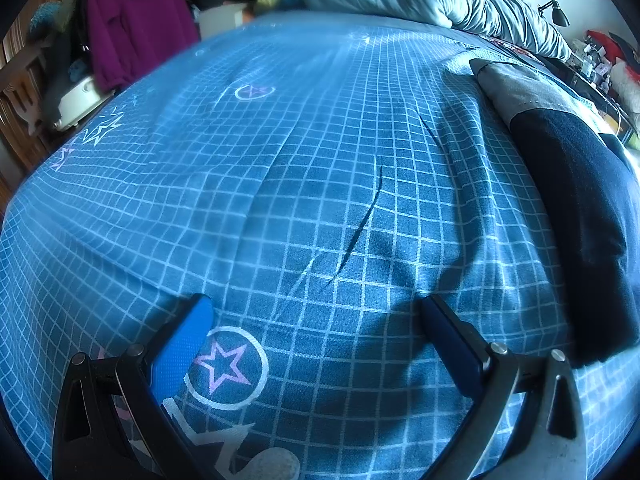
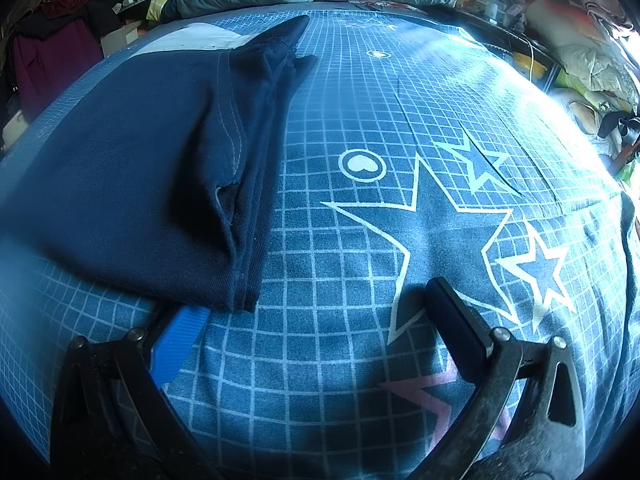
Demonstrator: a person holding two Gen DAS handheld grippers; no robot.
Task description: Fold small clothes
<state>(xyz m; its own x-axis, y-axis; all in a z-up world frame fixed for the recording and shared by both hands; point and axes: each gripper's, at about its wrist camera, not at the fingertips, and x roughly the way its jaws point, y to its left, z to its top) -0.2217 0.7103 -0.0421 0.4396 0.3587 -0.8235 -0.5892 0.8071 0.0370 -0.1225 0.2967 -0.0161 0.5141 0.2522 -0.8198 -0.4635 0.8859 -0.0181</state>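
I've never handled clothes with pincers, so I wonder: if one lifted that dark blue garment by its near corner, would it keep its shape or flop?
Likely flop: the dark blue garment lies in soft folded layers, so upper layers may peel open. It looks like thick knit, so probably not slippery. Pushed, it might bunch on the wrinkled bedsheet.

Left gripper (image 1: 316,320) is held low, fingers spread wide apart, nothing between them. Right gripper (image 2: 316,308) is likewise held low with fingers spread wide and nothing gripped; the tip of its left finger (image 2: 180,340) is hidden from the right wrist view.
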